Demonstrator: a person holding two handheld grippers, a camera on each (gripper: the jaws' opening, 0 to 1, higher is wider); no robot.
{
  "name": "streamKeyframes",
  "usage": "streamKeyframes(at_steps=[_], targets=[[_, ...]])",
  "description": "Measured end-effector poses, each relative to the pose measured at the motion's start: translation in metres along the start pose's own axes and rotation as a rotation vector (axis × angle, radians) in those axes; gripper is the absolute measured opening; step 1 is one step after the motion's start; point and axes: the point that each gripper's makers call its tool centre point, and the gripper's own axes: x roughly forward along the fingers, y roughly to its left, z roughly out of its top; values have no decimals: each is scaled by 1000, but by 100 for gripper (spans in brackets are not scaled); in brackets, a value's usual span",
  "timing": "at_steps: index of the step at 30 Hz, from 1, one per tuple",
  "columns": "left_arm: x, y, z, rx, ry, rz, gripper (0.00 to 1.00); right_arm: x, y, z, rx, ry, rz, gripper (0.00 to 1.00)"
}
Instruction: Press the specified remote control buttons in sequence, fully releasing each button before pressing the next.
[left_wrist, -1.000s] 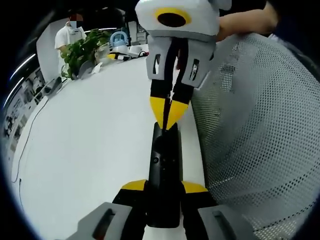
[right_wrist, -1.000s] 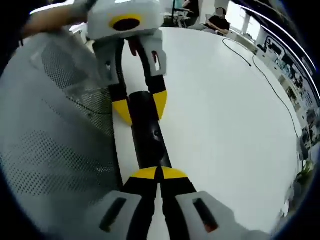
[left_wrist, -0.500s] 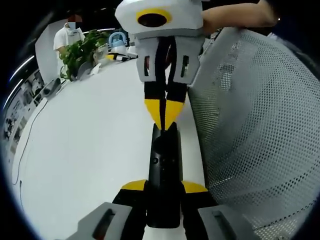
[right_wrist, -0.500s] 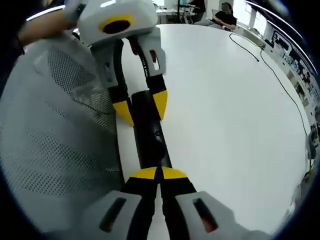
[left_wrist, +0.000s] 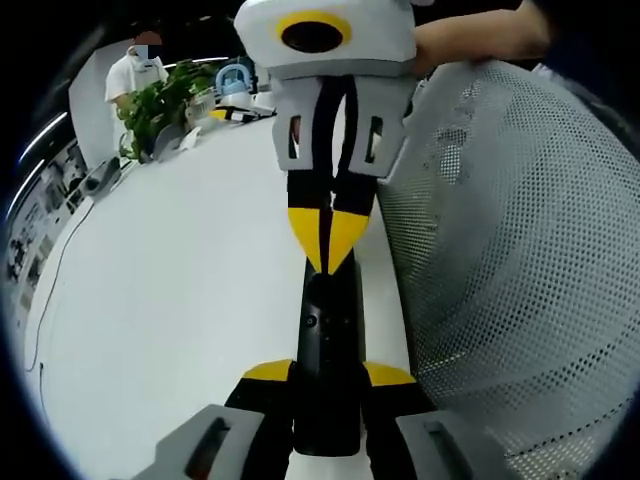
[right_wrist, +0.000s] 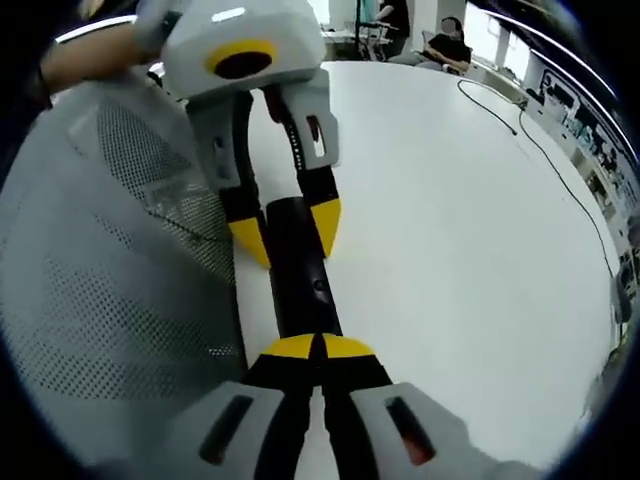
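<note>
While the left claw (left_wrist: 328, 375) is clamping the black remote (left_wrist: 327, 330) on the white counter (left_wrist: 180, 290), the right claw (right_wrist: 318, 347), pressed together, is touching its end.

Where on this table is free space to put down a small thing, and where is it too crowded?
Free: the wide white table between the remote and the far cable, up to the plant. Crowded: the narrow strip where the left gripper grips the remote and the right gripper, shut, meets its other end, tight against the mesh chair.
</note>
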Motion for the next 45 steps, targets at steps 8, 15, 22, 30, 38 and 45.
streamKeyframes(at_steps=[8,15,22,30,38,45], targets=[[0,0,0,0,3,0,26,2,2,1,-148,82,-10,0],[0,0,0,-2,7,0,26,2,1,1,-144,79,-13,0],[1,1,-1,-7,4,2,26,1,0,0,-100,29,-29,0],[0,0,-1,-2,4,0,26,0,1,1,-93,3,-31,0],[0,0,0,-1,1,-1,26,1,2,3,-80,-15,-11,4],[0,0,0,-2,-1,-1,26,3,4,4,-130,14,-12,5]])
